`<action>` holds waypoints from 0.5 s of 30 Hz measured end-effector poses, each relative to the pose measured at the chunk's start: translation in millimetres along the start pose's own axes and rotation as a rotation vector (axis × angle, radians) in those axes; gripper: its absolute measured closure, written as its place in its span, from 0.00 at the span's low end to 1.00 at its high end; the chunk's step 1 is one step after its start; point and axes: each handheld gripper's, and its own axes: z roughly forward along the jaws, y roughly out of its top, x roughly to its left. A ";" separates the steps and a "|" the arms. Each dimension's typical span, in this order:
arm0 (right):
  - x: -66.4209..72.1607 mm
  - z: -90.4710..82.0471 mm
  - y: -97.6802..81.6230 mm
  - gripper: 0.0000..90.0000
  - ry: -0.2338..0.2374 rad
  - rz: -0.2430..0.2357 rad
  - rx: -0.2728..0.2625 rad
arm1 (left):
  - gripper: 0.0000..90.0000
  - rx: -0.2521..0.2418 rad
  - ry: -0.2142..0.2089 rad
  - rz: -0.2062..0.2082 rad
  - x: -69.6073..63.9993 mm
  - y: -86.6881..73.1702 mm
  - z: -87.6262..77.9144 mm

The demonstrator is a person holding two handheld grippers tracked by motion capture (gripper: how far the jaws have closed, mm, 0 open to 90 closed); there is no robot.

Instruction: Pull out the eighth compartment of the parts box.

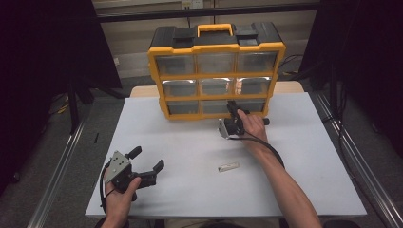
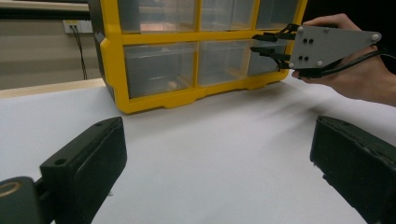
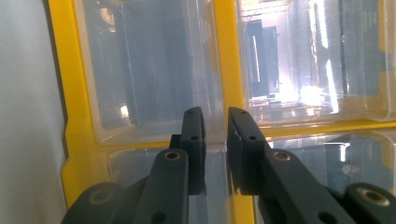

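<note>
Yellow-framed drawer cabinet (image 1: 216,71) stands upright at the far edge of the white table (image 1: 190,142), black top with a yellow handle, three rows of three clear drawers. Right gripper (image 1: 234,110) is up against its bottom row, at the drawers (image 1: 252,105) toward the right end; tips sit right at the drawer fronts. In the right gripper view the jaws are rolled sideways and nearly together, narrow gap left, straddling a yellow divider (image 3: 229,70) between two clear drawers; can't tell if the pads actually pinch a drawer lip or anything else. Left gripper view shows the same thing from the side: right gripper (image 2: 261,43) with its grey plate, fingertips at the bottom-row drawer face, hand (image 2: 359,79) behind it. Left gripper (image 1: 145,159) is well apart from the cabinet, near the front left of the table, held low in the left hand (image 1: 119,197), jaws spread wide with nothing between them. Small pale flat piece (image 1: 228,166) lies on the table between the two arms, near the right forearm, touched by neither gripper.
</note>
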 end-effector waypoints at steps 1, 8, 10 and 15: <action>-0.5 -0.7 0.3 0.87 0.016 -0.002 0.004 | 0.04 -0.002 -0.001 0.001 0.0 0.3 -0.2; -0.1 -6.0 0.1 0.87 0.009 -0.006 -0.006 | 0.04 -0.007 -0.004 -0.005 0.2 0.4 -0.5; 1.2 -7.6 -0.1 0.87 0.009 0.000 -0.007 | 0.04 -0.002 -0.004 0.005 1.1 0.5 -0.8; 3.2 -11.2 -0.9 0.87 0.004 0.000 -0.015 | 0.04 -0.008 -0.002 -0.003 0.2 0.5 -0.4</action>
